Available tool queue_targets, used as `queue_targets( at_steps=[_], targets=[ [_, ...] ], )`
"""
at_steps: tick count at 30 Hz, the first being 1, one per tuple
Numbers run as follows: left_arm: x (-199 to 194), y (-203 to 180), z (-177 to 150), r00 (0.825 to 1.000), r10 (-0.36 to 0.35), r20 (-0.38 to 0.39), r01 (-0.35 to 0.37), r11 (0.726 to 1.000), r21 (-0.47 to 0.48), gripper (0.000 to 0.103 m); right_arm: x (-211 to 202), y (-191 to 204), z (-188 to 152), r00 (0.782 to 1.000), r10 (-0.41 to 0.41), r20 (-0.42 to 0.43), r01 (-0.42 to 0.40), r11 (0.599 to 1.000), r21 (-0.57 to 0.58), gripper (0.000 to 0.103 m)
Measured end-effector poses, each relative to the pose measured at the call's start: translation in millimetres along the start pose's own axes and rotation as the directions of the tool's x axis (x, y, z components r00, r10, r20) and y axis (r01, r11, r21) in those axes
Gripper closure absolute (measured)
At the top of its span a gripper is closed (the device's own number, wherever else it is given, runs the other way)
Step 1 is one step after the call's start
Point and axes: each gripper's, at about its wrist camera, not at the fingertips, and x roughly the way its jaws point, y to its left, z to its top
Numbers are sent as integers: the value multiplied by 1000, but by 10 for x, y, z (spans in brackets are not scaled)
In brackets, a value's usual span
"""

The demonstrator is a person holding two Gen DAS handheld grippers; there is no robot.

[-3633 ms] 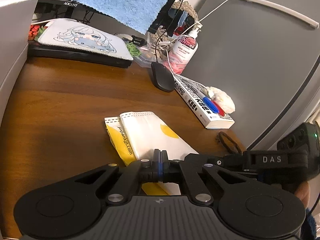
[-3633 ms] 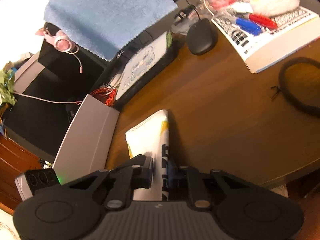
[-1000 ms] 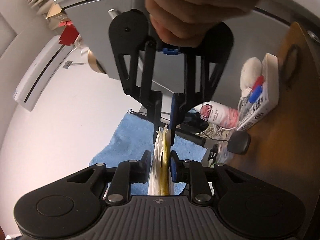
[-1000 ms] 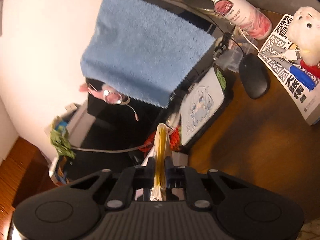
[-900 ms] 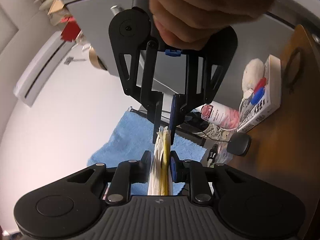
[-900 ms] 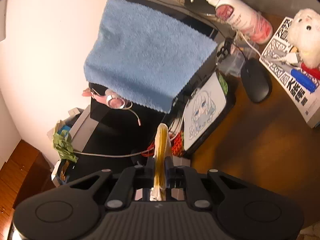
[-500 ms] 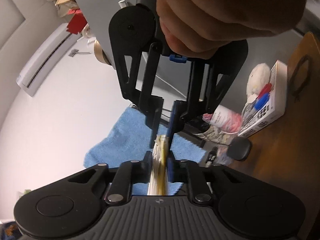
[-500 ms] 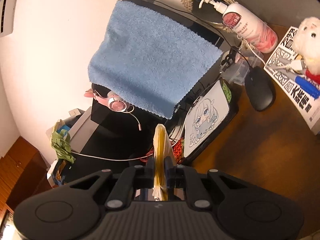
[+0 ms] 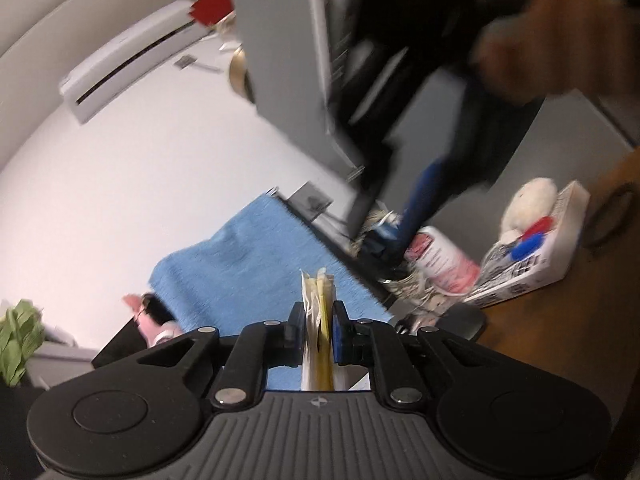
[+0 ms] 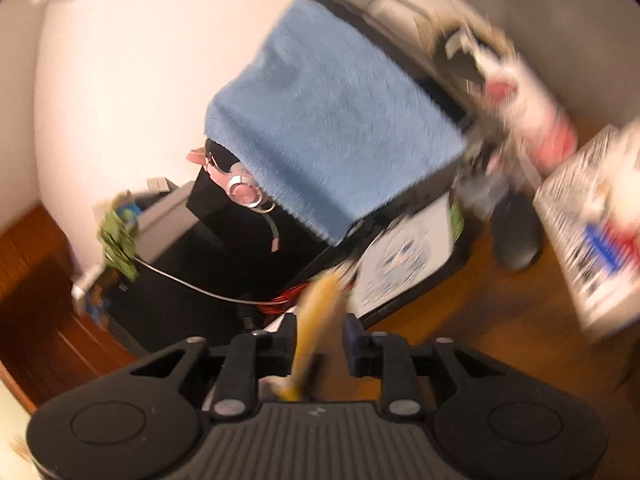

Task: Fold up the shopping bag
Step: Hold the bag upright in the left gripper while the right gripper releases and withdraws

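Note:
The folded shopping bag point(image 9: 318, 292), white with a yellow layer, stands edge-on between the fingers of my left gripper point(image 9: 317, 314), which is shut on it. In the left wrist view my right gripper point(image 9: 390, 216) is blurred at the upper right in a person's hand point(image 9: 560, 40), clear of the bag's top edge. In the right wrist view the right gripper point(image 10: 320, 334) has its jaws spread wide. The blurred yellow bag edge point(image 10: 320, 300) shows in the gap without touching either pad.
A blue towel point(image 10: 328, 120) hangs over a dark monitor behind. On the wooden desk point(image 9: 560, 320) lie a book with markers point(image 9: 532, 256), a pump bottle point(image 9: 440, 264), a black mouse point(image 10: 516, 232) and a printed mouse pad point(image 10: 408, 256).
My right gripper has opened off the bag and swung away to the upper right, blurred by motion. The left gripper keeps hold of the bag.

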Motion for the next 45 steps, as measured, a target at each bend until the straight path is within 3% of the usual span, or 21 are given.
queue_targets(
  at_steps=[4,6,8,10,11,15,16,17,19,21,22,24,26,28,29,34,39,45],
  targets=[
    [38,64,12,999,17,-27,-18,999,-39,90,-245,164,11,994,-87,-64,69,967,-245,75],
    [38,70,22,999,34,-26,-35,998,-49,90,-383,189,-65,995,-102,19,103,932,-348,61],
    [24,49,31,998,53,-18,-54,998,-38,90,-522,214,-141,989,-108,103,143,885,-443,22],
    [-9,-2,36,997,74,5,-74,997,-6,90,-646,245,-207,980,-105,171,181,833,-523,2],
    [-39,-37,33,996,80,24,-80,997,19,90,-670,257,-213,981,-100,167,175,828,-532,3],
    [-121,-227,-19,991,79,107,-97,980,174,91,-671,135,-132,987,-34,159,89,930,-356,3],
    [-133,-274,-38,990,76,121,-100,973,208,91,-603,109,-82,992,-1,126,39,952,-305,8],
    [-139,-307,-53,989,74,129,-102,968,228,91,-535,82,-32,995,35,94,-10,968,-250,24],
    [-147,-365,-79,987,72,142,-107,958,264,91,-398,30,68,993,110,37,-104,986,-134,40],
    [-134,-381,-99,986,74,146,-113,954,278,91,-183,-36,102,987,159,-31,-160,987,-34,49],
    [-124,-387,-111,986,73,148,-114,952,286,91,-85,-47,96,983,167,-73,-168,986,-7,58],
    [-105,-406,-134,986,71,149,-114,945,307,91,93,-61,81,973,181,-145,-177,984,36,61],
    [-90,-425,-151,987,69,146,-114,939,324,92,175,-34,45,976,156,-150,-154,988,21,69],
    [-84,-428,-146,989,74,130,-113,938,327,91,223,-27,34,981,127,-146,-125,992,20,90],
    [-78,-433,-143,990,76,120,-112,937,331,90,235,-39,30,982,130,-140,-126,991,34,93],
    [-64,-426,-92,994,84,66,-100,950,297,87,263,-60,-40,985,125,-116,-117,990,77,96],
    [-78,-389,-87,995,75,69,-88,970,227,92,223,-45,-72,988,131,-85,-126,990,66,95],
    [-37,-208,-27,998,66,1,-66,995,80,92,-108,131,-21,998,63,-26,-66,983,-173,75]
  ],
)
